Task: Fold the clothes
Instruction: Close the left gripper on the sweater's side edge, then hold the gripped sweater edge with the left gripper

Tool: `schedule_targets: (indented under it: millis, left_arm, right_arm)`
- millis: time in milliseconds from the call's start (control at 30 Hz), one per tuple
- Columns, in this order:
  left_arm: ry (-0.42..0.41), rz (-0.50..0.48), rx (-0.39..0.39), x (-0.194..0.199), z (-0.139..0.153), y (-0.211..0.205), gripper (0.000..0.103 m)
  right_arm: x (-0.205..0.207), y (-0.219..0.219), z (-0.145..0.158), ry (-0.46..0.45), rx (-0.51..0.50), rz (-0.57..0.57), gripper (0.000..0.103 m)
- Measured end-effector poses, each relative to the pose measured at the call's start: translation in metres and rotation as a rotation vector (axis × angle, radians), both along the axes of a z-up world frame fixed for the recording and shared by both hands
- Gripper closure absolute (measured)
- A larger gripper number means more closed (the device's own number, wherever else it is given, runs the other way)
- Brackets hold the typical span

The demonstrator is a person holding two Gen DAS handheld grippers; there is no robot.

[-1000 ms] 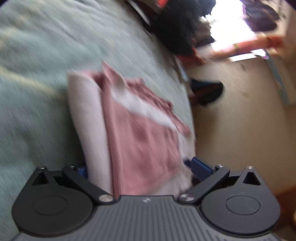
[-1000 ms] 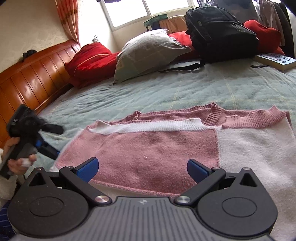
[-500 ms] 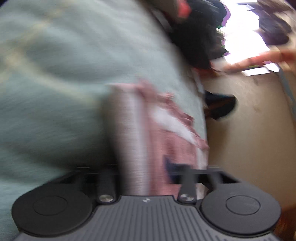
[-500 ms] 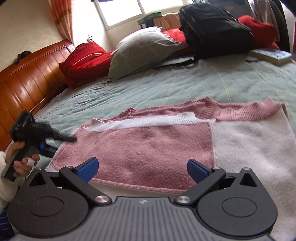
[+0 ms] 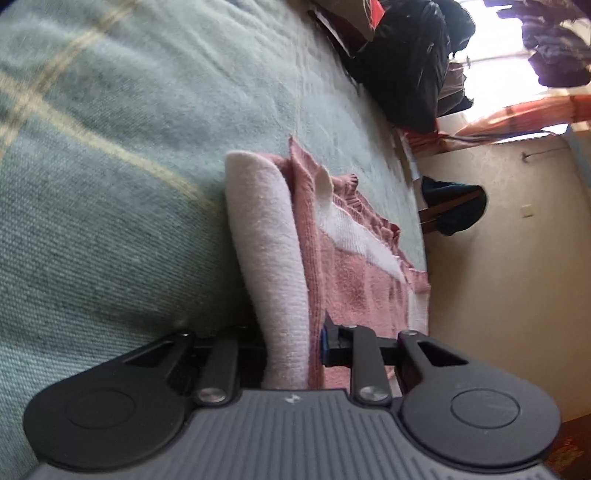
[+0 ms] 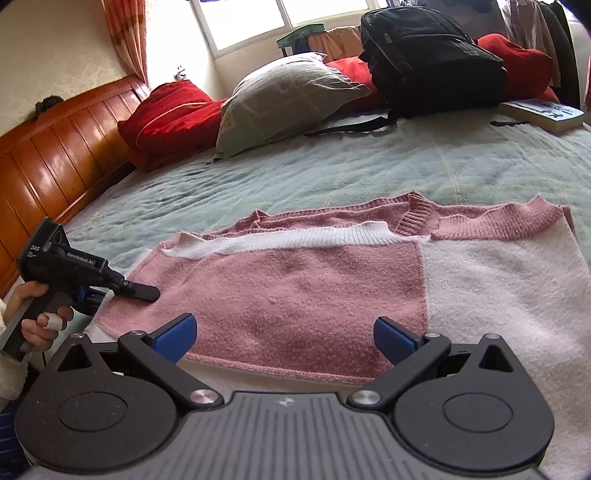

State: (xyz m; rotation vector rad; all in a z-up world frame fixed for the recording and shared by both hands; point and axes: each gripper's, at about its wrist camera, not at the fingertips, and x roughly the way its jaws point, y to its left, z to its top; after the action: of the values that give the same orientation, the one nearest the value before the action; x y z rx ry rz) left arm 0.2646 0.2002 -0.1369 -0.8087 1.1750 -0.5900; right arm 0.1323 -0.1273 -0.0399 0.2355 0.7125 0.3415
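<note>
Lying flat on the pale green bed cover (image 6: 332, 173): a pink and white knitted sweater (image 6: 303, 288), partly folded, collar ribbing toward the pillows, white panel on the right side of the right wrist view. Clamped on the sweater's left edge: left gripper (image 5: 295, 343), fingers narrow after just closing, a thick fold of white and pink knit pinched between them, as the left wrist view shows. Seen from the right wrist view as well, at the far left: the same left gripper (image 6: 138, 293), black, gripped by a hand (image 6: 35, 314) with a white-taped fingertip, its upper finger lying on the pink corner of the sweater. Hovering at the sweater's near hem: right gripper (image 6: 284, 336), blue-padded fingers (image 6: 177, 332) spread wide, nothing between them but the pink panel lying below, not pinched.

Farther up the bed: grey pillow (image 6: 288, 99) leaning against red cushions (image 6: 166, 118), black backpack (image 6: 428, 59) just beside the pillow, its strap trailing onto the cover, and a book (image 6: 543, 114) near the right edge. Along the left: glossy wooden headboard (image 6: 48, 158). Behind the pillows: bright window (image 6: 258, 22) with an orange curtain (image 6: 125, 37) at its left.
</note>
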Motion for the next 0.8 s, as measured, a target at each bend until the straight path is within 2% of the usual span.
schedule_targets:
  millis: [33, 100, 233, 300, 400, 433, 467, 500, 533, 800]
  left_arm:
    - [-0.012, -0.018, 0.019, 0.002, 0.004, -0.004, 0.071]
    - [-0.026, -0.050, 0.041, 0.006, 0.008, -0.011, 0.069]
    - [-0.008, -0.051, 0.023, 0.013, 0.003, -0.005, 0.069]
    - [-0.020, -0.062, 0.040, 0.010, 0.006, -0.007, 0.069]
    - [-0.040, -0.092, 0.042, 0.007, 0.010, -0.011, 0.056]
    - [-0.048, -0.100, 0.047, 0.007, 0.010, -0.013, 0.056]
    - [-0.047, -0.094, 0.058, 0.005, 0.008, -0.010, 0.059]
    - [-0.044, -0.087, 0.069, 0.004, 0.007, -0.009, 0.072]
    - [-0.042, -0.079, 0.078, 0.003, 0.005, -0.007, 0.077]
    - [-0.071, -0.053, 0.109, 0.000, 0.003, -0.010, 0.077]
  right_arm:
    - [0.000, 0.000, 0.000, -0.001, 0.004, 0.001, 0.000]
    - [0.000, 0.002, -0.001, -0.004, 0.001, 0.009, 0.000]
    - [0.000, 0.003, -0.002, -0.005, -0.001, 0.019, 0.000]
    - [0.000, 0.003, -0.002, -0.008, 0.004, 0.020, 0.000]
    - [0.001, 0.004, -0.001, -0.010, 0.009, 0.020, 0.000]
    - [0.001, 0.004, -0.001, -0.012, 0.015, 0.024, 0.000]
    - [0.002, 0.005, 0.000, -0.015, 0.021, 0.029, 0.000]
    - [0.002, 0.006, 0.001, -0.018, 0.028, 0.037, 0.000]
    - [0.003, 0.007, 0.002, -0.019, 0.034, 0.044, 0.000]
    - [0.018, 0.027, 0.011, 0.003, 0.111, 0.107, 0.000]
